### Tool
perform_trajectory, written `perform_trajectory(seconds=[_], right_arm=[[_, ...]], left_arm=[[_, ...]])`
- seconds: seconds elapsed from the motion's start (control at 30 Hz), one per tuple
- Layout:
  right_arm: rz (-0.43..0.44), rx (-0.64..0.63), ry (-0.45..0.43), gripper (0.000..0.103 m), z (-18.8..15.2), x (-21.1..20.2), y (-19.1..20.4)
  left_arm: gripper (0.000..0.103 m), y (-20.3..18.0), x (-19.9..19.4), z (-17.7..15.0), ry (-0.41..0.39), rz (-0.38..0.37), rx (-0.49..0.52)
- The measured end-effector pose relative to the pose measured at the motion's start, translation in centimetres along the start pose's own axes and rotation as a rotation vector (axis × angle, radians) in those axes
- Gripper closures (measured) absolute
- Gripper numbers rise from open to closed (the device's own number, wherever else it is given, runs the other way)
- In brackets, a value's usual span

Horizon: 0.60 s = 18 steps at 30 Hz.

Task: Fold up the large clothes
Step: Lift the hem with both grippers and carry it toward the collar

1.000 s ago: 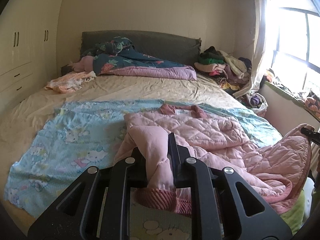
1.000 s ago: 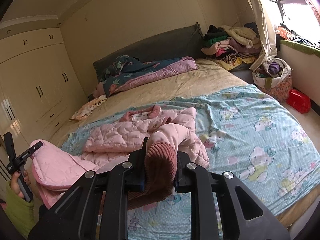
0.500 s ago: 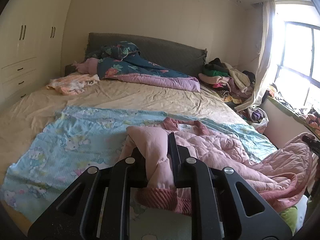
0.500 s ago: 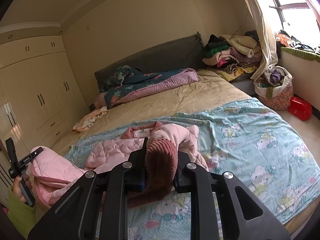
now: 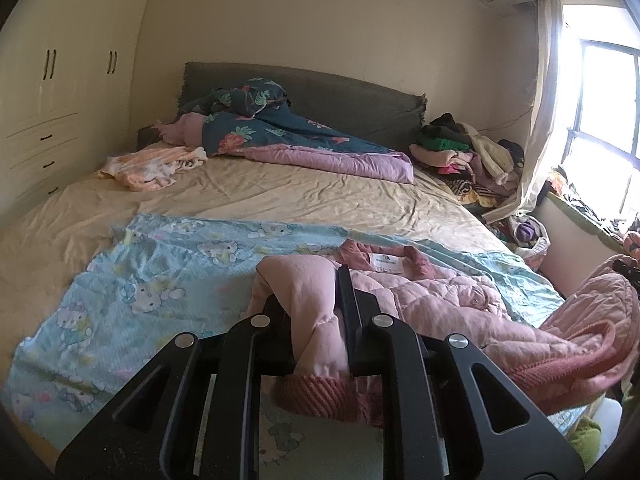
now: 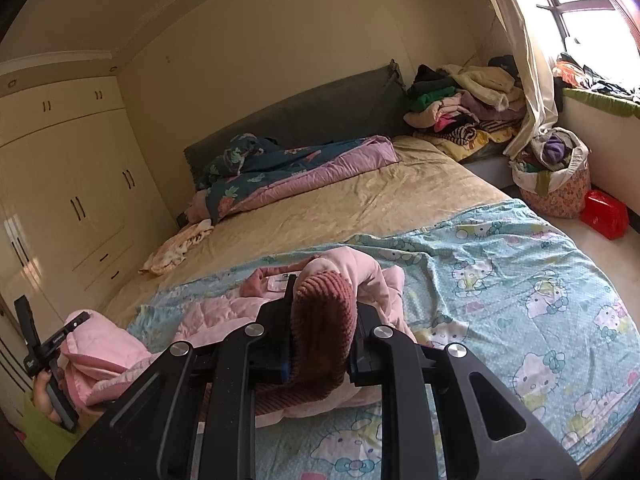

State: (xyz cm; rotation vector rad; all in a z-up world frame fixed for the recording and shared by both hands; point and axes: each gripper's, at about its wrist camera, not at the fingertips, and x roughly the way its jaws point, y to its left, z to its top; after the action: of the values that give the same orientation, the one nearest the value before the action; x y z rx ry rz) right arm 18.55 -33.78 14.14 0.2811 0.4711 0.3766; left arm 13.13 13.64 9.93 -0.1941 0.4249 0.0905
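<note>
A: While the jacket (image 5: pixel 432 300) lies on the blue sheet (image 5: pixel 168 276), which part does each pair of tongs have?

B: Left tongs (image 5: pixel 316 308) are clamped on a pale pink sleeve, its ribbed cuff hanging just below the fingers. Right tongs (image 6: pixel 320 312) are clamped on the other sleeve's ribbed cuff (image 6: pixel 320 320), which bulges up between the fingers.

A: And the jacket's body?

B: Spread on the sheet, collar and white label facing the headboard (image 5: pixel 352 100). One quilted side is bunched up off the sheet near the person's hand (image 6: pixel 42 394), which grips the left tool's handle.

A: What else is on the bed (image 5: pixel 280 196)?

B: A dark floral quilt (image 5: pixel 280 128) with a purple lining lies against the headboard. Left of the quilt sits a small orange-and-white cloth (image 5: pixel 152 164); right of the headboard, a heap of clothes (image 5: pixel 468 152). Beyond the sheet's right edge, a floral basket (image 6: pixel 556 192) and a red box (image 6: pixel 606 214) stand on the floor.
</note>
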Motion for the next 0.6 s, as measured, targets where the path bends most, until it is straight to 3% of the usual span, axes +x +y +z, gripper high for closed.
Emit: perform_trajectory(seconds=[0.6], right_arm=[[-0.071,0.044,0.059,0.085,2.3,5.1,-1.6]], left_arm=[[0.093,-0.4,3.7,1.5,0.010,0.054,0.042]])
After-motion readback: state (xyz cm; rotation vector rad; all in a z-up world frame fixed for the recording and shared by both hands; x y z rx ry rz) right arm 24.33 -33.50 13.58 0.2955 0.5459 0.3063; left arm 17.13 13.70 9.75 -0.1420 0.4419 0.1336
